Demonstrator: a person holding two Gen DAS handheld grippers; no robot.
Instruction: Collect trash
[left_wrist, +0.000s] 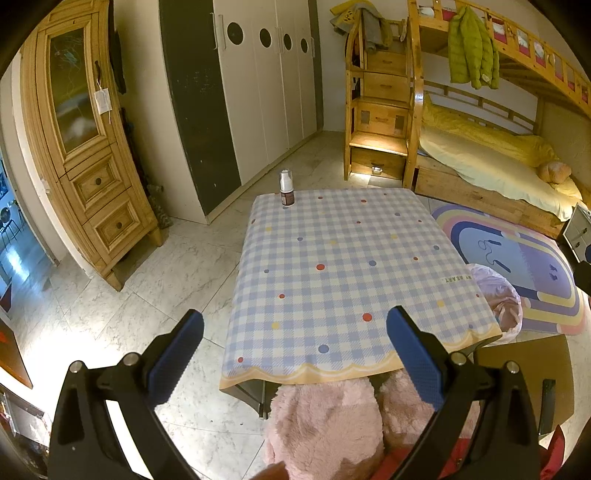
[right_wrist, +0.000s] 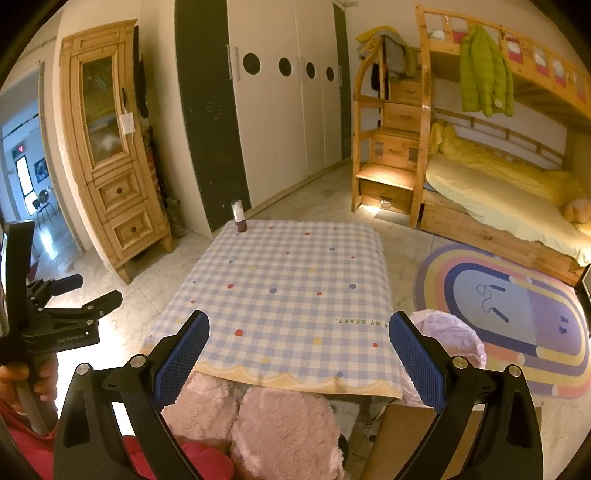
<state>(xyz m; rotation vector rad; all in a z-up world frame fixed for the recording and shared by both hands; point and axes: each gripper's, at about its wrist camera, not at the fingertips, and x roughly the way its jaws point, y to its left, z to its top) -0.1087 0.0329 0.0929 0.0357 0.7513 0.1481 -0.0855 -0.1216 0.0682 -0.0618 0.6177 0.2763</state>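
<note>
A small brown bottle with a white pump and clear cap (left_wrist: 286, 189) (right_wrist: 238, 217) stands upright at the far left corner of the table with the blue checked cloth (left_wrist: 343, 258) (right_wrist: 288, 295). Nothing else lies on the cloth. A bin lined with a pink bag (left_wrist: 504, 299) (right_wrist: 447, 334) sits on the floor by the table's right side. My left gripper (left_wrist: 295, 317) hangs open above the table's near edge, nothing between its blue pads. My right gripper (right_wrist: 299, 319) is open too, over the near edge, holding nothing.
A person's knees in pink fluffy cloth (left_wrist: 325, 424) (right_wrist: 280, 432) are under the near edge. A brown box (left_wrist: 524, 365) stands at the near right. A rainbow rug (right_wrist: 517, 306), a bunk bed (right_wrist: 509, 206), a wooden cabinet (left_wrist: 85, 147) and white wardrobes (right_wrist: 288, 122) surround the table.
</note>
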